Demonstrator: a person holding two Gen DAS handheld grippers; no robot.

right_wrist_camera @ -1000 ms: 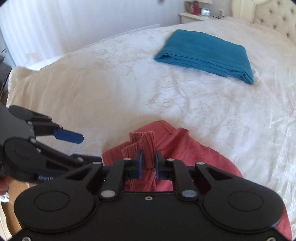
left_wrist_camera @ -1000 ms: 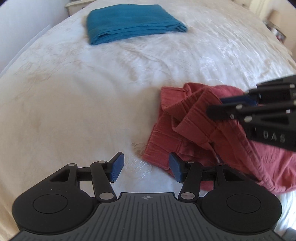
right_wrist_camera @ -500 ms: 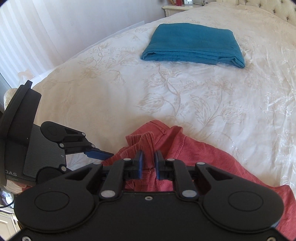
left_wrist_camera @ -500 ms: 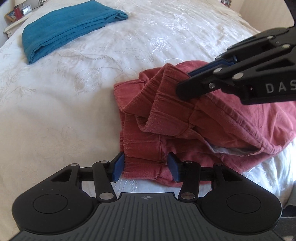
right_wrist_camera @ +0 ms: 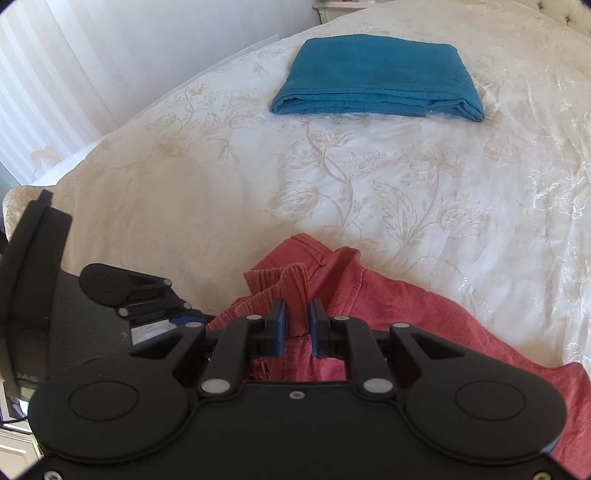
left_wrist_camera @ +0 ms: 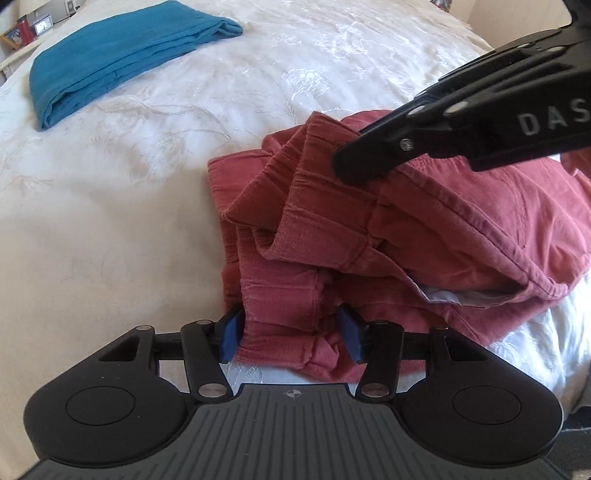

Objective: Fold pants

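Crumpled red pants (left_wrist_camera: 424, 229) lie on the white bed cover (left_wrist_camera: 110, 203). My left gripper (left_wrist_camera: 290, 336) points down at their near edge. Its blue pads straddle a flat piece of the waistband and its jaws are opening, with no clear squeeze on the cloth. My right gripper (right_wrist_camera: 295, 323) is shut on a raised fold of the pants' (right_wrist_camera: 406, 314) waistband. In the left wrist view the right gripper (left_wrist_camera: 354, 162) reaches in from the upper right and lifts that fold. The left gripper (right_wrist_camera: 192, 317) shows at the lower left of the right wrist view.
A folded teal cloth (right_wrist_camera: 376, 77) lies farther up the bed, also visible as the teal cloth (left_wrist_camera: 122, 59) at the upper left. A nightstand with small items (left_wrist_camera: 22, 33) stands beyond it. The bed's edge and a pale wall (right_wrist_camera: 74, 74) are on the left.
My left gripper has come down and rolled toward the pants, from bare cover beside them to straddling the waistband edge. The right gripper keeps its hold on the fold.
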